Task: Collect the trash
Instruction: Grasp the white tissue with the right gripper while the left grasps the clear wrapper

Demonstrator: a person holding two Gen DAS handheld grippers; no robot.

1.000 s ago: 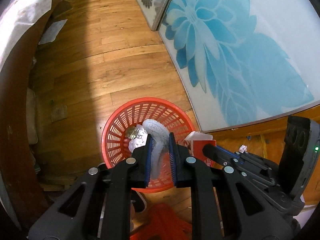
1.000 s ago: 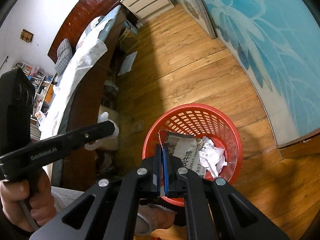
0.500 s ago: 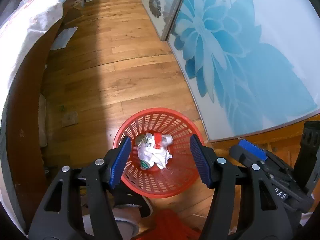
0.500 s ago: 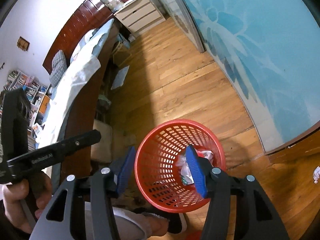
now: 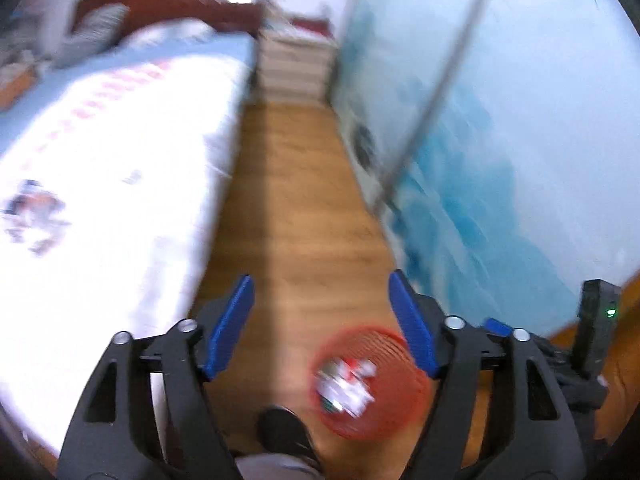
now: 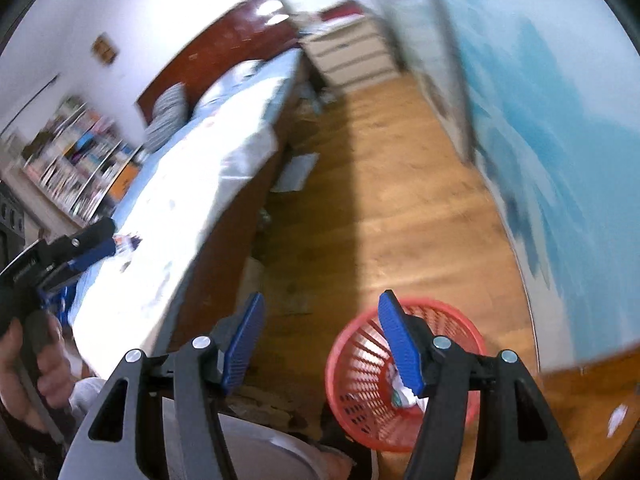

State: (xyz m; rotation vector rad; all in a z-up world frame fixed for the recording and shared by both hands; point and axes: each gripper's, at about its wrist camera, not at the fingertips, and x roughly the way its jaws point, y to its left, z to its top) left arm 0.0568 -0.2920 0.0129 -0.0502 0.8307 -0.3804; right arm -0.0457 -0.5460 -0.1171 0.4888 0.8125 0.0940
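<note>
Below, both the left gripper (image 5: pixel 320 326) and right gripper (image 6: pixel 320 340) gape empty over the red basket (image 6: pixel 360 364) beside the bed (image 6: pixel 192 184).

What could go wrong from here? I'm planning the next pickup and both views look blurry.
1. Both views are smeared, so the tongs seem to be swinging fast; the open left tongs and open right tongs could clip the white-sheeted wooden bed close on the left.
2. The red plastic mesh basket stands low beside the person's dark shoe; a step could tip out its crumpled white paper trash.
</note>
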